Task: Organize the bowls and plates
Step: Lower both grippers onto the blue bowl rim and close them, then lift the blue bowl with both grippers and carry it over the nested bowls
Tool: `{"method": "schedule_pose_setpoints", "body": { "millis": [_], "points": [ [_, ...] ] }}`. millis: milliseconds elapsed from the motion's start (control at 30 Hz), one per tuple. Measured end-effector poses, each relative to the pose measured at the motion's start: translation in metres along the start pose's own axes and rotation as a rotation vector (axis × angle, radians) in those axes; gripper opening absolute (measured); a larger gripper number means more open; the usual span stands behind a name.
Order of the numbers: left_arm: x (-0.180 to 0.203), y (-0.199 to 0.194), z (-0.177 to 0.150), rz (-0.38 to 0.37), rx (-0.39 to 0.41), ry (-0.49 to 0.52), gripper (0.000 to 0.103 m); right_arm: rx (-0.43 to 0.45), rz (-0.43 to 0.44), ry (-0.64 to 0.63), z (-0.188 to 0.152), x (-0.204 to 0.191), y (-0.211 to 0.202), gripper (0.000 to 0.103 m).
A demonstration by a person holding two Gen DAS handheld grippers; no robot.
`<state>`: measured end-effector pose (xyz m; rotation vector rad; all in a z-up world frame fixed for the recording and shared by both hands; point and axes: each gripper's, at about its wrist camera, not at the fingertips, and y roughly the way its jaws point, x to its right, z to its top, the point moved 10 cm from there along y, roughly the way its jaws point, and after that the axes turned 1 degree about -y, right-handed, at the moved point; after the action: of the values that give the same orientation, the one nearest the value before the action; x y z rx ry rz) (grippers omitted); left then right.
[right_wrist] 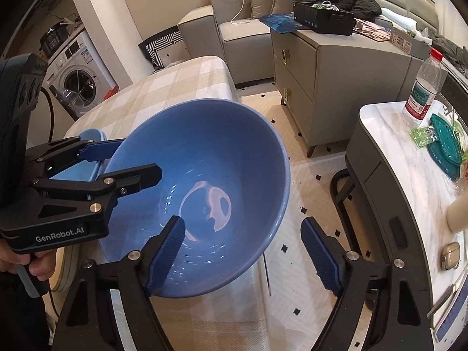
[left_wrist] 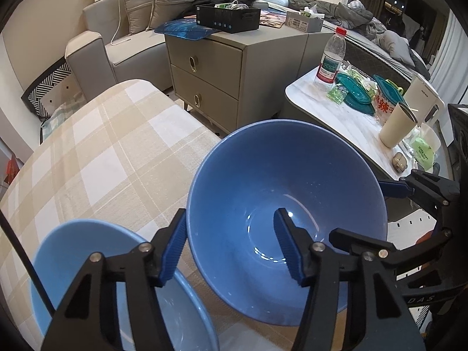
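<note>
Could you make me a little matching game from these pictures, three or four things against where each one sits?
Things:
1. big blue bowl
2. pale blue bowl
3. water bottle
4. black box

Places:
A. on the grey drawer cabinet
B. on the marble side table
C. between both grippers, on the checked cloth
D. at the left of the big bowl

Pairs: 1-C, 2-D, 3-B, 4-A

Table with beige-and-white checked cloth: one large blue bowl near its edge; one lighter blue bowl just beside it.
</note>
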<state>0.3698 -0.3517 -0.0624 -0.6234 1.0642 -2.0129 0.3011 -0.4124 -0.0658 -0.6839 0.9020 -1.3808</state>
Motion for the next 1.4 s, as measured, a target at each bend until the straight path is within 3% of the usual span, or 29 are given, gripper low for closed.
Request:
{"method": "schedule_pose_setpoints", "body": {
  "millis": [400,867,1400],
  "points": [
    [-0.005,-0.004,-0.002,0.015,0.006,-0.004,0.039,-0.001,-0.045,-0.037,0.002,-0.007,-0.002,0.057],
    [-0.010,-0.010,-0.002,0.030,0.020,-0.019,0.037,-0.021,-0.092,-0.054,0.000,-0.001,-0.002,0.035],
    [-0.001,-0.022,0.004,0.010,0.045,-0.015,0.037,-0.005,-0.135,-0.057,0.005,0.004,-0.015,0.034]
  ]
}}
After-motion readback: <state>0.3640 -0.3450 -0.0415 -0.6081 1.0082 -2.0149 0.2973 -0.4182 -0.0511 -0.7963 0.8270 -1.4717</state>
